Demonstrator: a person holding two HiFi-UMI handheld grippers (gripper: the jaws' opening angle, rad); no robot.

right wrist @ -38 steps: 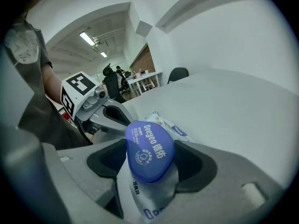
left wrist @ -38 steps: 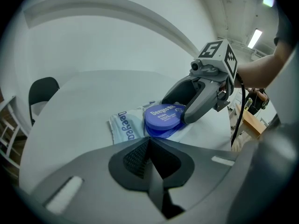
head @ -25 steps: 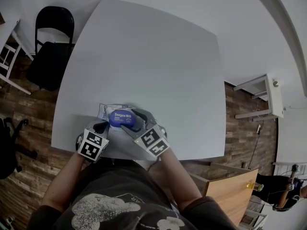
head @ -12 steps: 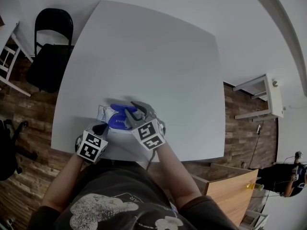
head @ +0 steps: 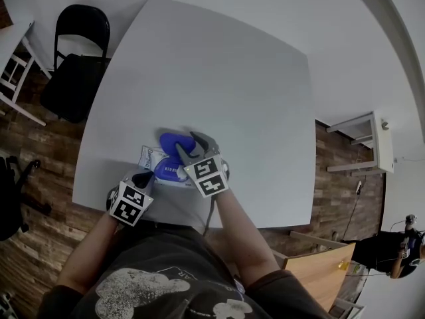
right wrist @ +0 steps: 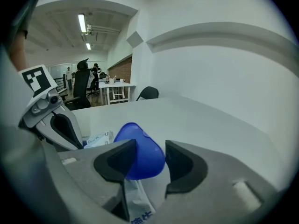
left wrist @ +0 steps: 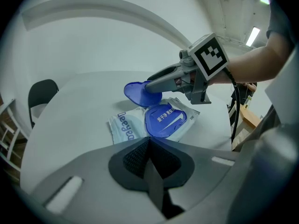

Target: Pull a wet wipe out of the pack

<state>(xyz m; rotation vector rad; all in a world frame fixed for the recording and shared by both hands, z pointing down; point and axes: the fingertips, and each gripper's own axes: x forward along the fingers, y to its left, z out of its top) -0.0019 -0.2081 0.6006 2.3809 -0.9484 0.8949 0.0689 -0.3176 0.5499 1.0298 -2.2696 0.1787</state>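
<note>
in the head view the right gripper (head: 190,146) covers the middle of the wipe pack (head: 150,158), so the opening under the raised blue lid (head: 171,141) is hidden; its jaws have just been opening, the lid between them. the left gripper (head: 142,177) hides the pack's near corner: whether its closed jaws pinch it cannot be told. the pack's print is too small to read there.

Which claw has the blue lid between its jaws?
The right gripper: its jaws have just been opening around the raised blue lid; the left gripper is shut.
</note>
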